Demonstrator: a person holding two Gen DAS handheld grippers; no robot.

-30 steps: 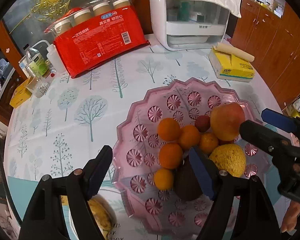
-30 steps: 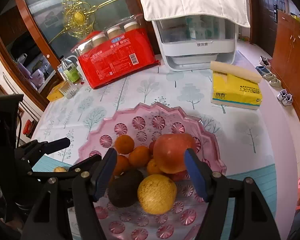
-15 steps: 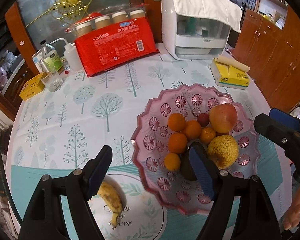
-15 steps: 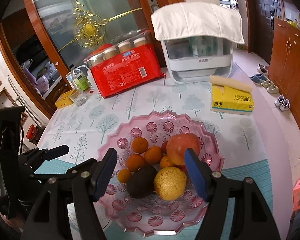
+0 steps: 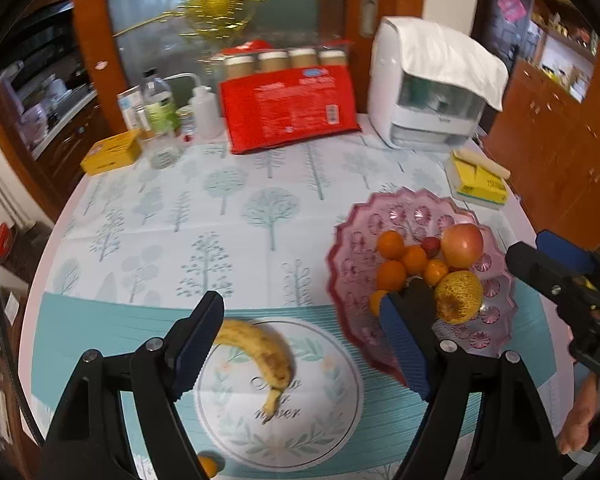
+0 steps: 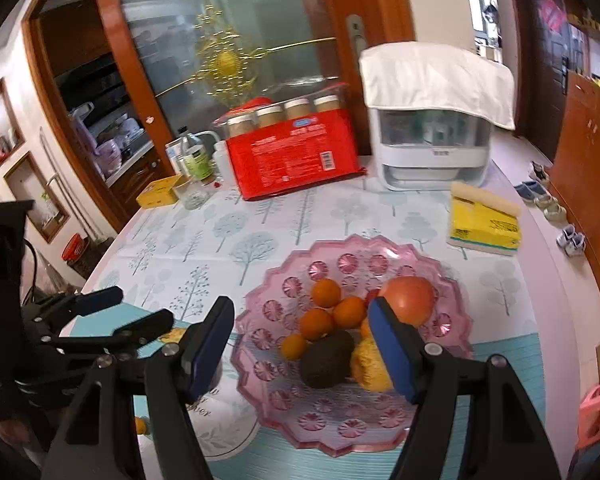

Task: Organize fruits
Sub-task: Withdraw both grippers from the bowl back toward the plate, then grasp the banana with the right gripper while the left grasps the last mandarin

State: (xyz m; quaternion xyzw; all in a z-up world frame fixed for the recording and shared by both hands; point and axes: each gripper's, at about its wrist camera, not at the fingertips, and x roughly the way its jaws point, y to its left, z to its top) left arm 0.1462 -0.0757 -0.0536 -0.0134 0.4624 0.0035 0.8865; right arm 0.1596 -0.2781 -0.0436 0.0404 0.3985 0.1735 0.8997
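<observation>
tree-print table (image 5: pixel 228 216) bears pink dish (image 5: pixel 350 280), banana (image 5: pixel 260 346), red pack (image 5: pixel 288 110).

Avocado (image 5: pixel 418 294) mostly behind left tool's finger; small orange (image 5: pixel 209 466) cut by edge.

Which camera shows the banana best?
The left wrist view: the banana lies fully visible on the white plate, between the fingers of the left hand-held gripper. In the right wrist view only a yellow sliver peeks out behind the fingers of both grippers.
</observation>
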